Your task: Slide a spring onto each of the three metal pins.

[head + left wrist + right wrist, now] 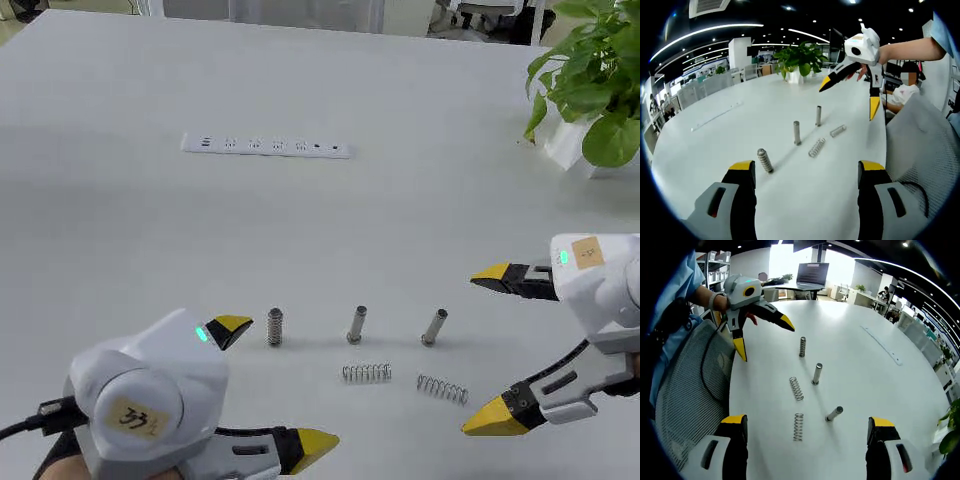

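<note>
1 of 3 looks done: left pin (275,327) is wearing a spring, while mid pin (356,324) and right pin (434,327) are standing bare. Two loose springs are lying flat on the worktop (320,230) just in front of the bare pins: mid spring (367,373) and right spring (442,389). The right hand-held gripper (490,345) is hovering wide open and empty, just right of the right spring. The left hand-held gripper (273,385) is also gaping w/ nothing in it, farther from that spring. In the right gripper view the spring's long axis is running fwd along the jaws, roughly between them, so they'd be closing across its dia. Right side is sitting nearer, so its pick imo.
</note>
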A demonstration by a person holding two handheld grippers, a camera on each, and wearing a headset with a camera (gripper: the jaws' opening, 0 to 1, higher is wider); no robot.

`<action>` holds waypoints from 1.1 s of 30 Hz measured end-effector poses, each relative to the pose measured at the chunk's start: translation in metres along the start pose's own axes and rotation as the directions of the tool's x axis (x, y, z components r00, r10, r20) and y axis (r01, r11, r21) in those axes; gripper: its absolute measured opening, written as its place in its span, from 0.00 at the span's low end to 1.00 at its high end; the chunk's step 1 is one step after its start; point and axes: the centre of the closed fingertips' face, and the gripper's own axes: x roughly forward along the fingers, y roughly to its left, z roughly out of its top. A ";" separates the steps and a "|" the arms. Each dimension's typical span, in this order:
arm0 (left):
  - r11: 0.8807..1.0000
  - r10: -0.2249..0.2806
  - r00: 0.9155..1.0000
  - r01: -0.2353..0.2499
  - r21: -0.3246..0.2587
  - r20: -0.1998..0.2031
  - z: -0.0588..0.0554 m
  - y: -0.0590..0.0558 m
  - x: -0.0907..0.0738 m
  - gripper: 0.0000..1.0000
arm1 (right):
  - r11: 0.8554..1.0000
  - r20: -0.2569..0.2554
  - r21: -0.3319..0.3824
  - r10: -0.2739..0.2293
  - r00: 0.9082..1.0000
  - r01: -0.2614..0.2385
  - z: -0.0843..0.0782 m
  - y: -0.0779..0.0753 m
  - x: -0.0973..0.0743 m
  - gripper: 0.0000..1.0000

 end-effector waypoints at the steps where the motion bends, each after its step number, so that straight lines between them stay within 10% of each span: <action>1: 1.000 -0.003 1.000 0.003 -0.007 0.002 0.000 0.000 0.001 0.82 | 1.000 0.012 0.002 -0.005 1.000 0.005 -0.001 0.004 -0.002 0.99; 33: 0.982 -0.143 0.987 0.151 0.117 -0.074 0.000 -0.023 0.061 0.51 | 0.952 0.022 0.272 -0.155 0.988 0.144 -0.068 0.033 -0.046 0.99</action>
